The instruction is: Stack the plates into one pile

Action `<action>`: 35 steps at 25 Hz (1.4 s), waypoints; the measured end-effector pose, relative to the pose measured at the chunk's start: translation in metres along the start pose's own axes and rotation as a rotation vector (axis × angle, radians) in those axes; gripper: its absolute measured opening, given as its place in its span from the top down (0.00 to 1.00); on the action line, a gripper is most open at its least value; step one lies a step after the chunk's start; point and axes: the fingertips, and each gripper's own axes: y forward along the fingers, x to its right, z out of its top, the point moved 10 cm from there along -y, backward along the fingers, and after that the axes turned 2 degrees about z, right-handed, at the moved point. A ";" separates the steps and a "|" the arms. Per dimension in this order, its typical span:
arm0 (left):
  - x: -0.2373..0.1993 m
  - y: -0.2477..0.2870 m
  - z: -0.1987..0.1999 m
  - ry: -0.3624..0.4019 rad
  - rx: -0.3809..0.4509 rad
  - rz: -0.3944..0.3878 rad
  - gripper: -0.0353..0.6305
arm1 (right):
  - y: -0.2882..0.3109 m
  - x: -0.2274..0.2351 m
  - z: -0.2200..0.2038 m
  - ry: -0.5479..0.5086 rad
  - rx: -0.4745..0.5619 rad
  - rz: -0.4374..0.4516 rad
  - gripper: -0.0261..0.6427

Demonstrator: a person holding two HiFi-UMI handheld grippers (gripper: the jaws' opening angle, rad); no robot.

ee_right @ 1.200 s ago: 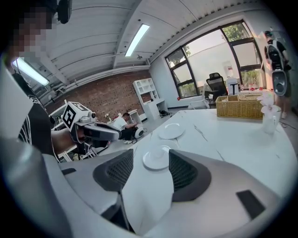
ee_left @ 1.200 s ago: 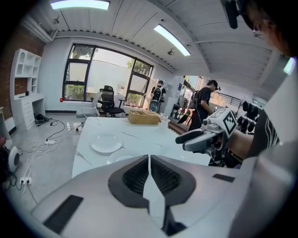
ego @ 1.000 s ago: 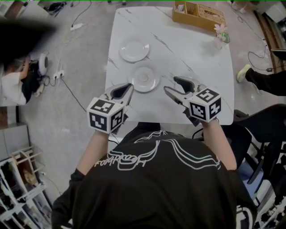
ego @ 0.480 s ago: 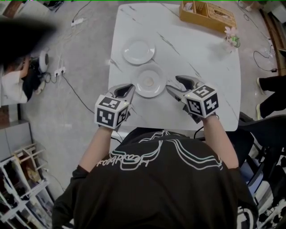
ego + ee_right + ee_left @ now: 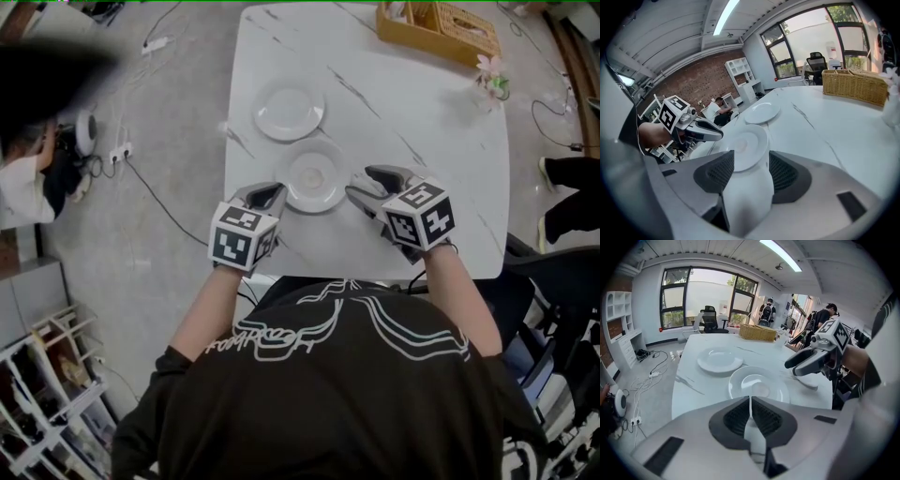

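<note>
The left tool (image 5: pixel 265 195), jaws together and empty, hovers over the tabletop's (image 5: pixel 422 112) near edge, just left of the near plate (image 5: pixel 315 175). The far plate (image 5: pixel 290 112) sits beyond, by the left edge. The right tool (image 5: pixel 359 182), jaws apart and empty, faces the near plate's right rim. Likely the approach step: next, pinch that rim and lift it onto the far plate.

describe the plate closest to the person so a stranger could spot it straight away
On the white marble table, two white plates lie left of centre. The near plate sits by the person's edge, between the left gripper and the right gripper. Unlike the far plate, it shows a faint tan mark in its well.
</note>
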 end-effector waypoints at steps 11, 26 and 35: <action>-0.010 0.013 -0.008 -0.020 -0.042 -0.023 0.90 | 0.019 0.002 0.006 0.016 -0.032 0.012 0.61; -0.013 0.017 -0.012 -0.022 -0.050 -0.046 0.90 | 0.036 0.002 0.002 0.074 -0.067 0.032 0.61; -0.013 0.019 -0.015 -0.002 -0.056 -0.036 0.90 | 0.038 0.001 0.003 0.159 -0.050 0.091 0.71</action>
